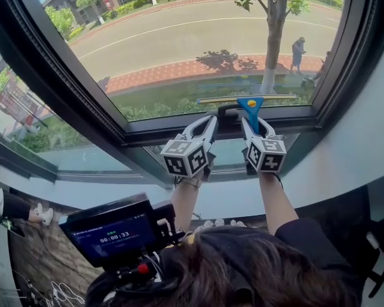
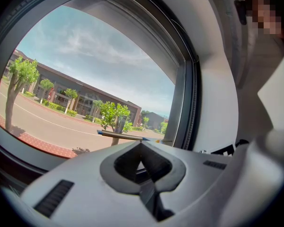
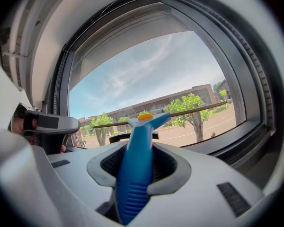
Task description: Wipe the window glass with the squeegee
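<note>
Nearest, the right gripper (image 3: pixel 140 150) has its fingers pinched on the blue handle (image 3: pixel 134 183) of the squeegee (image 1: pixel 250 105). The left gripper (image 2: pixel 142 150) has its fingers pressed together on nothing. The moulded plastic handle appears light and rigid, and smooth above its ribbed zone, so the ribs are the preferred hold point. Beyond, the thin blade (image 1: pixel 246 98) lies level at the window glass (image 1: pixel 198 37), just above the lower frame (image 1: pixel 179 132). Its wiping edge probably flexes under pressure.

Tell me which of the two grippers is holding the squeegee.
The right gripper: its jaws clamp the blue handle of the squeegee. The left gripper is shut on nothing.
</note>
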`<state>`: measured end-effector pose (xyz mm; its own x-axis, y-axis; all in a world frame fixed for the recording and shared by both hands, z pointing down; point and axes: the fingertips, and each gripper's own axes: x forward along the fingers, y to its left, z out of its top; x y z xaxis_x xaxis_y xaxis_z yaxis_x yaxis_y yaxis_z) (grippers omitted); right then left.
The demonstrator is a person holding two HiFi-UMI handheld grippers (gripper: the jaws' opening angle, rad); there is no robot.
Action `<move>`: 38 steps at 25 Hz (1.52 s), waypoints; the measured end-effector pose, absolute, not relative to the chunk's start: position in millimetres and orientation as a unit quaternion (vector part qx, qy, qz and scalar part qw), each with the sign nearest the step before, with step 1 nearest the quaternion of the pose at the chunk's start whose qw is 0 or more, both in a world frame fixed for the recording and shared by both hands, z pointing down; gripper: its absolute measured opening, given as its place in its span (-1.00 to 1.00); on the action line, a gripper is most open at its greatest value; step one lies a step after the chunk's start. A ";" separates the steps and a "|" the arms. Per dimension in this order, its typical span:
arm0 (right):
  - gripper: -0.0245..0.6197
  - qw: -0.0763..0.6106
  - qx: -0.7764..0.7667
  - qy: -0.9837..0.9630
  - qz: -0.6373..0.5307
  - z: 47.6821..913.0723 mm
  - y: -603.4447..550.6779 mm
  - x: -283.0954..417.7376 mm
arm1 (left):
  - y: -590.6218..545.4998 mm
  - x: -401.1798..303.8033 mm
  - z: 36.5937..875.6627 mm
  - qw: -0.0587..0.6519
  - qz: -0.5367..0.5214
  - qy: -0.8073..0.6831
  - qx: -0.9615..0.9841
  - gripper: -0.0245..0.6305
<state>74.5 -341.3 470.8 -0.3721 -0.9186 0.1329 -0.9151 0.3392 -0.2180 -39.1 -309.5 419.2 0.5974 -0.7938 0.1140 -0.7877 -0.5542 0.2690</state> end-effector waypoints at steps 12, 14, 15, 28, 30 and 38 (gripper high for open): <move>-0.51 0.017 -0.559 0.820 -0.125 477.1 -328.5 146.2 | -303.0 33.8 440.6 0.152 -0.009 -0.444 0.883 -0.92; -0.51 0.013 -0.555 0.822 -0.124 472.3 -328.2 147.6 | -303.5 36.1 437.3 0.155 -0.012 -0.446 0.882 -0.92; -0.51 0.012 -0.554 0.823 -0.124 469.7 -328.6 148.4 | -303.7 36.7 435.7 0.156 -0.013 -0.447 0.881 -0.92; -0.51 0.003 -0.553 0.823 -0.128 468.3 -336.5 156.5 | -304.7 21.4 429.7 0.144 -0.018 -0.475 0.868 -0.92; -0.51 0.000 -0.559 0.820 -0.123 469.9 -334.6 158.6 | -304.3 18.8 433.1 0.144 -0.017 -0.475 0.868 -0.92; -0.51 -0.008 -0.575 0.808 -0.124 455.4 -324.9 170.6 | -305.0 25.5 426.6 0.128 -0.012 -0.463 0.877 -0.92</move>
<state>170.6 -324.9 455.4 -0.3382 -0.9282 0.1552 -0.9319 0.3074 -0.1924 25.5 -305.0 426.6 0.5718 -0.8147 0.0962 -0.8083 -0.5396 0.2355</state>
